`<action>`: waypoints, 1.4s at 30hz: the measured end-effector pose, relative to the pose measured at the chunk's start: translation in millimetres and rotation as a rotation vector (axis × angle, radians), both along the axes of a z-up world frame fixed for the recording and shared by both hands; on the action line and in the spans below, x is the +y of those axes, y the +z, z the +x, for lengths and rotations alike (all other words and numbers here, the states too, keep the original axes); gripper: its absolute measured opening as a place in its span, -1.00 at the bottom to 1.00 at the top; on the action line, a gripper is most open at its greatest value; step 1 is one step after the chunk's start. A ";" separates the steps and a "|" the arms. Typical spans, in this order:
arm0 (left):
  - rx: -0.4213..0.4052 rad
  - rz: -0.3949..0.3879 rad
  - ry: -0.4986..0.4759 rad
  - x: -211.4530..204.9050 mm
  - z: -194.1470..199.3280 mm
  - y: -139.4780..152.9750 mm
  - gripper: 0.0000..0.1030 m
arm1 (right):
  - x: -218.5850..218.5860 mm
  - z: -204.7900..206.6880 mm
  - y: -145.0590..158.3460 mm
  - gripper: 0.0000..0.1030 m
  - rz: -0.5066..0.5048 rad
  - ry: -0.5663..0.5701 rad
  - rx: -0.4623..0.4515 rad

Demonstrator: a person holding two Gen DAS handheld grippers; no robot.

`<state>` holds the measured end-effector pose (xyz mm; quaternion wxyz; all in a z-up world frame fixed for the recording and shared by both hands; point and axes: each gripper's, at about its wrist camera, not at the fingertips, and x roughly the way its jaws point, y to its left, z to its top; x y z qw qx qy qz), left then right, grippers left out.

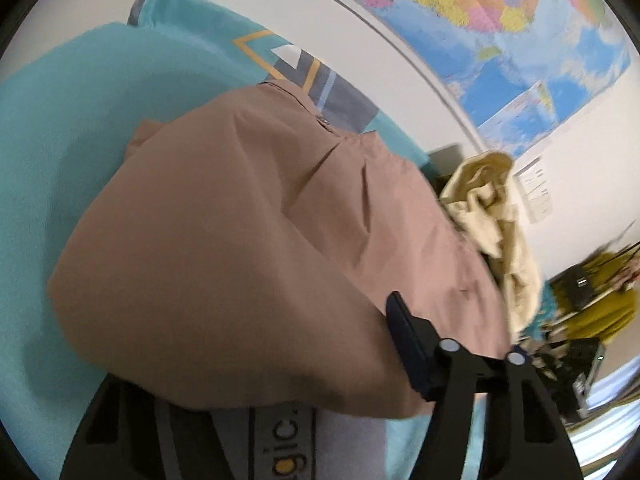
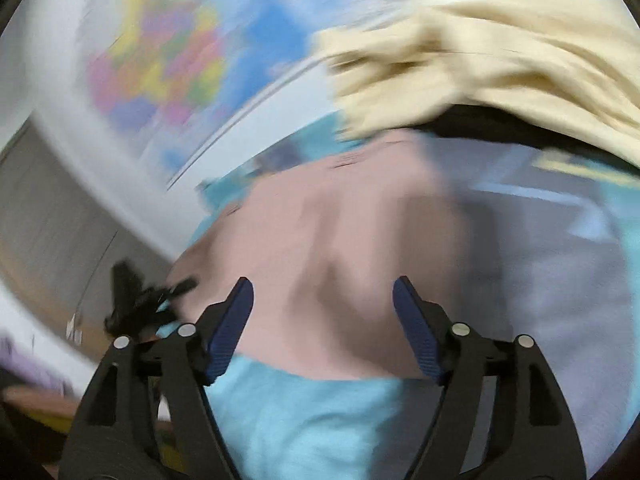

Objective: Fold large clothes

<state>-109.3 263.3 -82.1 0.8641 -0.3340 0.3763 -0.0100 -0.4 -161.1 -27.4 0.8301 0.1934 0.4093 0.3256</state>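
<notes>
Partial print "gic." readable on grey label (image 1: 280, 436) at near edge of left wrist view, letters turned sideways, start cut off by brown garment (image 1: 248, 248). Wall map (image 1: 500, 28) lettering too small to read. Right wrist view blurred, nothing legible.

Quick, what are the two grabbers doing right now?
Left gripper: brown garment drapes over it; open or closed cannot be told.
Right gripper: open, holding nothing.

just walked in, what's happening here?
A person with handheld tongs in each hand is folding a tan garment on a turquoise bedspread. The right tongs are open and empty above it. One left finger shows; the garment hides the other. A cream garment lies bunched beside.
</notes>
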 end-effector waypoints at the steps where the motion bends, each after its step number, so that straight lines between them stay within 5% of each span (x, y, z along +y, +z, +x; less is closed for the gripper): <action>1: 0.006 0.024 -0.001 -2.3 2.3 0.7 0.15 | -11.7 2.8 -6.9 0.51 0.012 -0.031 0.027; 6: 0.040 0.120 -0.001 -8.8 9.3 2.4 0.09 | -20.6 8.3 -38.3 0.57 0.035 -0.054 0.150; 22: 0.101 0.264 0.016 -30.0 32.3 5.2 0.31 | 58.4 49.6 -40.4 0.69 -0.027 0.146 0.084; 31: 0.122 0.305 0.048 -28.7 36.5 5.1 -0.10 | 75.2 65.1 -40.8 0.55 -0.031 0.164 0.089; 34: 0.120 0.304 0.039 -27.7 37.5 5.2 -0.11 | 73.1 70.8 -42.8 0.48 -0.003 0.153 0.110; 39: 0.101 0.276 0.014 -29.2 43.7 5.4 0.21 | 75.1 75.2 -43.2 0.49 0.021 0.118 0.121; 42: 0.106 0.309 0.040 -32.8 47.4 4.8 0.05 | 80.0 74.6 -42.9 0.48 0.008 0.099 0.114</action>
